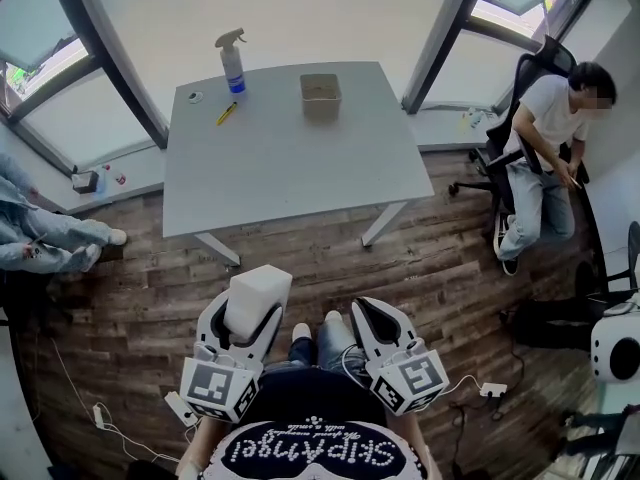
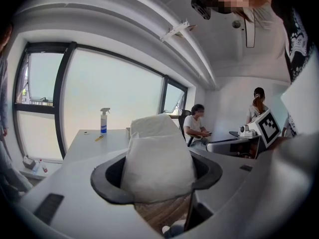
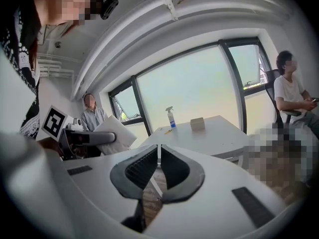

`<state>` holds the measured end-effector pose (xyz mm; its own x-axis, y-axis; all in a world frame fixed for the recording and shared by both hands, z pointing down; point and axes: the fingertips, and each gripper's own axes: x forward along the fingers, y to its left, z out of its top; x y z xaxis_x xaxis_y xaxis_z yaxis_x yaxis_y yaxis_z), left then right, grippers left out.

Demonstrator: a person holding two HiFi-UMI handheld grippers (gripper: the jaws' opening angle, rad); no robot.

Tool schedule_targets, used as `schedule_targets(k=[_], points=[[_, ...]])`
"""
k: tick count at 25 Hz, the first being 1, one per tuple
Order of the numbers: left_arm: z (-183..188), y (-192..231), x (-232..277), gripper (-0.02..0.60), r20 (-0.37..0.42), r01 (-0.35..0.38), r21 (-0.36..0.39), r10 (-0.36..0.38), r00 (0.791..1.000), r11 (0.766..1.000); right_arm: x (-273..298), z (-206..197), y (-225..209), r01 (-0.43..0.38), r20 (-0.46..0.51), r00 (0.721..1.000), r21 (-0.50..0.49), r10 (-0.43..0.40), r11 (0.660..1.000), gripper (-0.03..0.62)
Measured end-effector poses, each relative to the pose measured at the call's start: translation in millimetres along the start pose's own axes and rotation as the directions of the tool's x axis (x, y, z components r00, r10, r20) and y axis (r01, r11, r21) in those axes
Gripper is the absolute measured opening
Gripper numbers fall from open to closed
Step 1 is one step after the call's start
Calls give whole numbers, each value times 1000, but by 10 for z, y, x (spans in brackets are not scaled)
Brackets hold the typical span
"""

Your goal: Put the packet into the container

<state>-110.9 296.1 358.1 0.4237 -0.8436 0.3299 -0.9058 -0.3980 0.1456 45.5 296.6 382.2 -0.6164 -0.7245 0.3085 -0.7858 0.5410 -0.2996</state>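
My left gripper (image 1: 252, 320) is shut on a white packet (image 1: 257, 302), which stands upright between its dark pads (image 2: 110, 183) and fills the middle of the left gripper view as a pale packet (image 2: 158, 158). My right gripper (image 1: 372, 320) is shut, its ribbed pads (image 3: 141, 170) meeting with nothing between them. Both grippers hang low over the wooden floor, in front of the person holding them and well short of the table. The container (image 1: 321, 95), a small beige open box, stands at the far side of the grey table (image 1: 290, 168); it also shows as a small box (image 3: 197, 123).
A spray bottle (image 1: 232, 63), a yellow pen (image 1: 227, 113) and a small round object (image 1: 195, 97) lie at the table's far left. A person sits on an office chair (image 1: 545, 158) at the right. Cables and a power strip (image 1: 490, 390) lie on the floor.
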Motion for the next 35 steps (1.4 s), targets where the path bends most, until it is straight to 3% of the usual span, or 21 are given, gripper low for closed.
schedule_targets(k=[7,23,35], points=[[-2,77,155,288,-32,-21,-17,20,999,1000,188,18,-102,-24,-34,999,10,25,1000,29],[335,271,895,288,3,-91,-36,91,996,995,817,472,-690,-104,-45,994,-43,102,994,29],[480,189,1331,288,17,-97,-36,98,995,995,960,655,-1114,-106,-53,993,-42,104,993,29]])
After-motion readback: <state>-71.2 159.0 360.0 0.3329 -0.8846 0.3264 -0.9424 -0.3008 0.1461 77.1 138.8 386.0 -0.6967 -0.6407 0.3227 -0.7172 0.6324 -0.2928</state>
